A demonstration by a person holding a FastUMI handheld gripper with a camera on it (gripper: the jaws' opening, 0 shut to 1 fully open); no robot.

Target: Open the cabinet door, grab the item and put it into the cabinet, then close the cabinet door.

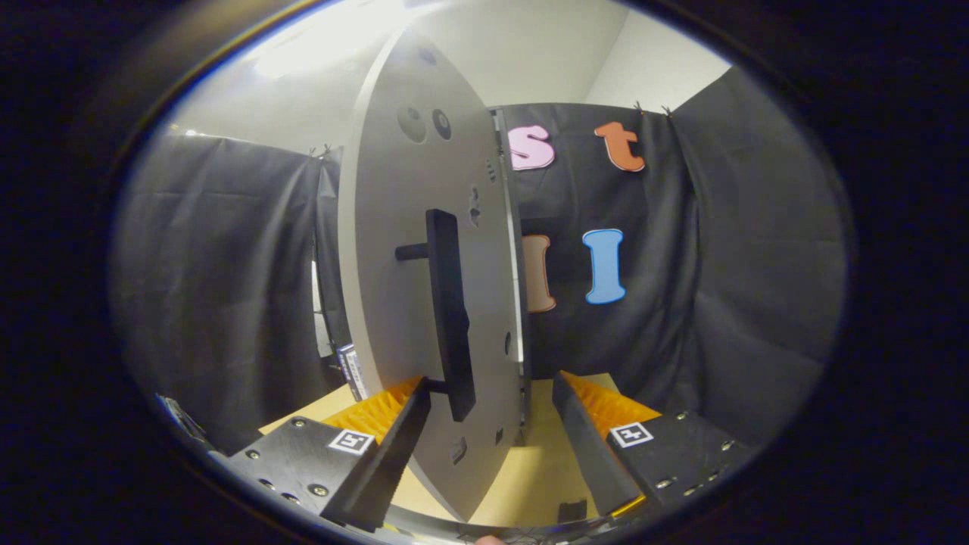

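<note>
Here the gripper [492,412] stands with its fingers spread wide, and the door [394,250] rises edge-on between them, its free edge in the gap. The handle [450,310], a dark upright bar on short posts, sits just ahead of the left finger [394,446], its lower end about level with that fingertip. The right finger [587,446] lies on the other side of the door's edge, apart from it. Neither finger seems to press on anything; whether the left tip touches the handle's lower post I cannot tell.

The door swung out this far suggests the opening step is in hand or just done, with the fingers straddling the edge so that one of them can hook or push the handle and carry the panel round.

The door is a pale grey flat panel, plain, with a few round holes near its top and small cut-outs lower down. The table [530,477] is light wood, under and beyond the fingers. The item to be stowed I cannot make out.
</note>
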